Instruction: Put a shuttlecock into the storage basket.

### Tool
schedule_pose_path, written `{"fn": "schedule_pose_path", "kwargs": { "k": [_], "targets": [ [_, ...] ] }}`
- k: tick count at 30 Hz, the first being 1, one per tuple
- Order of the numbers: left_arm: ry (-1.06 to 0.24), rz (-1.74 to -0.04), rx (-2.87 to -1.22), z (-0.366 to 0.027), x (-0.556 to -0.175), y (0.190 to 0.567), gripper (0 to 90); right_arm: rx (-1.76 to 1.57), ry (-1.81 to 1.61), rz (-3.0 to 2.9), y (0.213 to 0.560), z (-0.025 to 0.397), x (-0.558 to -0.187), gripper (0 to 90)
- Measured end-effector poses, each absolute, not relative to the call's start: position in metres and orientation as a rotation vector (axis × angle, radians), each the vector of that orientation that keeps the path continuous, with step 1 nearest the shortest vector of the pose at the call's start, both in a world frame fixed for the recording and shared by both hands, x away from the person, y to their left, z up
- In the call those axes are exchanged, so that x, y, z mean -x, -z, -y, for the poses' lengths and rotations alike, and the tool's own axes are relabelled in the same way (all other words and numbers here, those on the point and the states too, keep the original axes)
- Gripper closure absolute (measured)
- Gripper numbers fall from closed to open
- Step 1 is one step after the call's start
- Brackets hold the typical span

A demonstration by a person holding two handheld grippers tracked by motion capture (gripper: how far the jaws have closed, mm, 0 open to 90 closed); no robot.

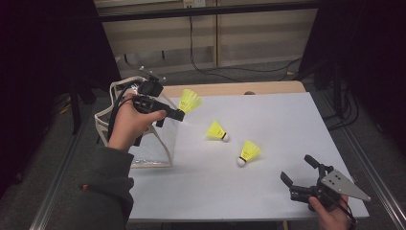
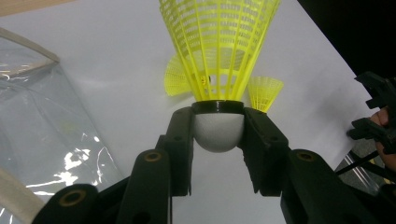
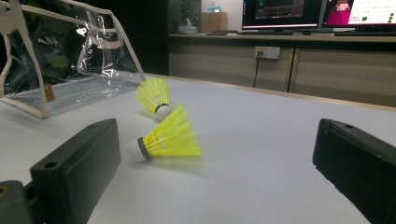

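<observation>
Left gripper has its fingers clamped on the cork of a shuttlecock, held up just right of the clear bag at the bench's left edge. Judging by that, approx. 1 of 3 is underway, none bagged yet. Two more lie mid-bench. Right gripper, near right, is wide open & empty. No readable labels or writing.

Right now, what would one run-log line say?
left gripper: holds shuttlecock | right gripper: open | two shuttlecocks on table | clear bag: left
</observation>
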State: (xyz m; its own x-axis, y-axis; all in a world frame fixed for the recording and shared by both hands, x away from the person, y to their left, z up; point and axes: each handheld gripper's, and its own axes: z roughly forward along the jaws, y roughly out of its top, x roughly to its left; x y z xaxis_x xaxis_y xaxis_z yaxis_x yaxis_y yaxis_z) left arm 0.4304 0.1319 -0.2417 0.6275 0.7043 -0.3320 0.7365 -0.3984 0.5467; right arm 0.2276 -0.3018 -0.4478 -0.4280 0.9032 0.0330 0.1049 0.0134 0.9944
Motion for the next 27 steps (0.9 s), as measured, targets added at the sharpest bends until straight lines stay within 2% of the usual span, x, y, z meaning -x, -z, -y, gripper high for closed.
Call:
{"fn": "schedule_pose_path", "kwargs": {
  "k": [27],
  "targets": [
    [0.016, -1.153, -2.165, -0.139, -0.439, 0.230, 64.9, -1.053, -1.485, -1.615, 0.448, 0.301, -0.228, 0.8]
  ]
}}
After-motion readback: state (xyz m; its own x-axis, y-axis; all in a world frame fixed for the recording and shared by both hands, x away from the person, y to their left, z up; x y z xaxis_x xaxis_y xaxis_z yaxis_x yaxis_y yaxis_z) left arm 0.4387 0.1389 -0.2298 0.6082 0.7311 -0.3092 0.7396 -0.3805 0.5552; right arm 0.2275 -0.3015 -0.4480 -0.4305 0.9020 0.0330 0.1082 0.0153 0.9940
